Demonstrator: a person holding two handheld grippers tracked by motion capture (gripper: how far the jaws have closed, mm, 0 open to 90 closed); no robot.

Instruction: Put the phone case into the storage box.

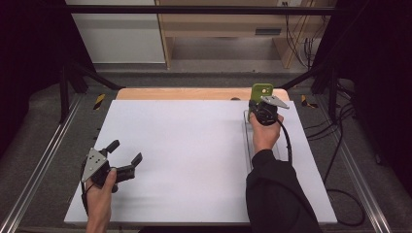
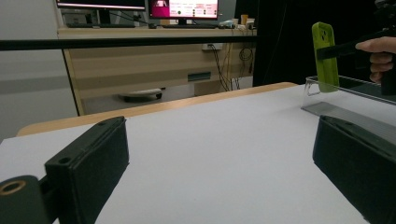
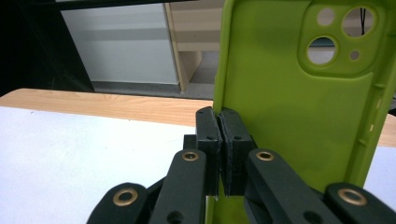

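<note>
Pinch on side wall of green phone case (image 3: 299, 112): right tool (image 1: 259, 108) pressed together on thin edge, case upright, lifted at far right above clear tray (image 1: 248, 141), likely for placing or removal. Left tool (image 1: 127, 156) spread, empty, resting near left over white desk (image 1: 184, 155), out of way.

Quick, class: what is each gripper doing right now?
Left gripper: open, holding nothing.
Right gripper: closed on the edge of the green phone case, held upright.
</note>
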